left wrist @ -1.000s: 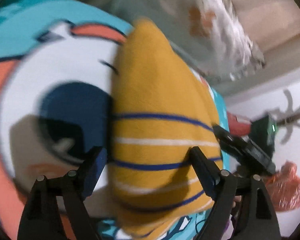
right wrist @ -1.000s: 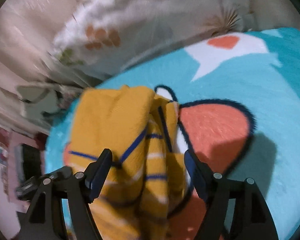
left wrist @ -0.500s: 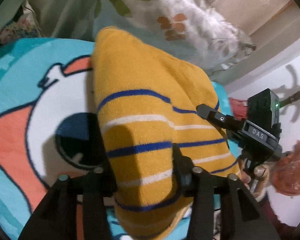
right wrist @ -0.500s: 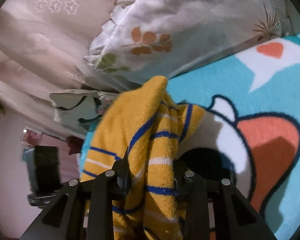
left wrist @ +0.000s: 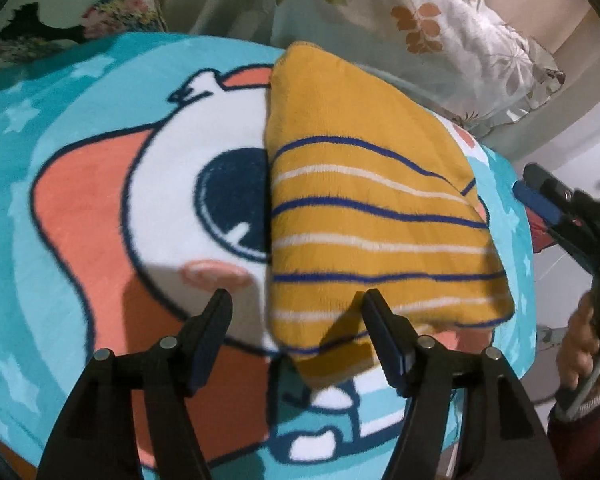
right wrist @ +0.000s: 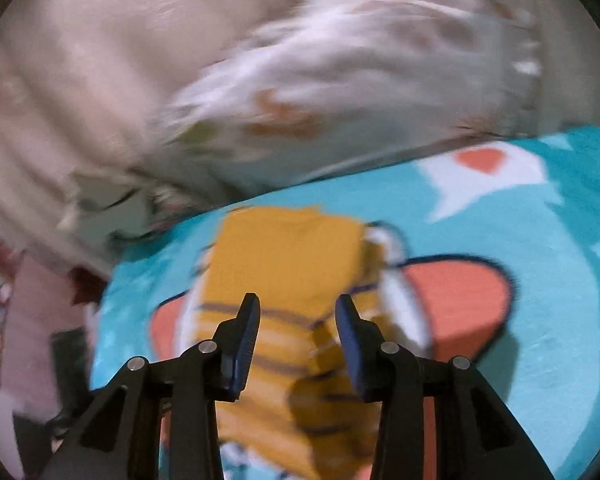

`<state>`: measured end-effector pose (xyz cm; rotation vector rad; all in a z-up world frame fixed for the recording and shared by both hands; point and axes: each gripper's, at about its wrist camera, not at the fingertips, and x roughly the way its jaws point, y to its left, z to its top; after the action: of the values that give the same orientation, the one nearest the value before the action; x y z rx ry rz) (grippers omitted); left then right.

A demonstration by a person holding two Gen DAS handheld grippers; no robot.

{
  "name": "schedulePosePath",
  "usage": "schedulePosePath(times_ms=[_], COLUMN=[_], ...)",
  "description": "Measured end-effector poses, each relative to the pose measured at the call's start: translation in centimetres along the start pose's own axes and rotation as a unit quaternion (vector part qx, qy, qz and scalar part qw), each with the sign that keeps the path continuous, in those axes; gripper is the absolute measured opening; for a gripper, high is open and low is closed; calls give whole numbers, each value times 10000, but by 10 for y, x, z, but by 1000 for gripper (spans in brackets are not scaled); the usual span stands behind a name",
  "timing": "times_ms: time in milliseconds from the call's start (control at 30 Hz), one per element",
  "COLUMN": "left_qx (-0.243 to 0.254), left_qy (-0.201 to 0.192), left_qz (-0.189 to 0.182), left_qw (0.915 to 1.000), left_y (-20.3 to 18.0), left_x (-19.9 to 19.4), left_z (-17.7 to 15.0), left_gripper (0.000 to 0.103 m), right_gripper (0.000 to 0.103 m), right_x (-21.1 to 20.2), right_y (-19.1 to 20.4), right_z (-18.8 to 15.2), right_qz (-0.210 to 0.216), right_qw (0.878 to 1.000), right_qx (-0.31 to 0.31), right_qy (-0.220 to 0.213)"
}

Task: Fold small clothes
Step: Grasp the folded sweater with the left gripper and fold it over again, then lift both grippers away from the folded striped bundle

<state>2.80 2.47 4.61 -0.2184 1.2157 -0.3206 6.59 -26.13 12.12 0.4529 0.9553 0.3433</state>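
A small mustard-yellow garment (left wrist: 364, 208) with blue and white stripes lies folded flat on the cartoon-print blanket (left wrist: 80, 216). My left gripper (left wrist: 296, 308) is open and empty, just short of the garment's near edge. The right gripper shows at the right edge of this view (left wrist: 556, 208), off the garment. In the blurred right wrist view the garment (right wrist: 284, 280) lies ahead on the blanket (right wrist: 540, 280), and my right gripper (right wrist: 296, 316) is open and empty above its near part.
White pillows with a leaf print (left wrist: 440, 28) lie behind the blanket, also in the right wrist view (right wrist: 340, 80). A patterned cushion (left wrist: 60, 20) sits at the back left. The blanket's edge drops off at the right (left wrist: 528, 280).
Both grippers were shut on the garment half a second ago; both have let go, opened and pulled back. The garment now lies flat on the blanket.
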Motion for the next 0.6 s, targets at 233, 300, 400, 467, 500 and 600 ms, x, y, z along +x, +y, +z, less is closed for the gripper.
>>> schedulePosePath(times_ms=[233,300,400,467,500,600], left_qx=[137,198,284,352,388,383], left_qy=[-728,-1011,-1632,-2209,-2424,-2882], left_qz=[498,687,1077,1353,1460,1631], left_qw=[9960,9923,9803,9652,9584,9428], left_y=[-10,-12,-20,-28,-32,-39], left_x=[-35,-49,-73,-91,-98,-118], left_z=[-13,-18,-24,-30,-32,-35], left_gripper=[67,68,75,83,85,92], right_gripper=[33,33,36,37,37,37], right_x=[51,41,17,0,-6,-3], right_y=[-7,-21,-19,-3,9,46], right_z=[-39,-37,-36,-37,-40,-45], right_qz=[-550,-748,-975,-943,-889,-755], right_qw=[9955,9951,9947,9955,9958,9939], right_qx=[-84,189,171,-47,-220,-801], right_qy=[761,619,288,39,-60,-106])
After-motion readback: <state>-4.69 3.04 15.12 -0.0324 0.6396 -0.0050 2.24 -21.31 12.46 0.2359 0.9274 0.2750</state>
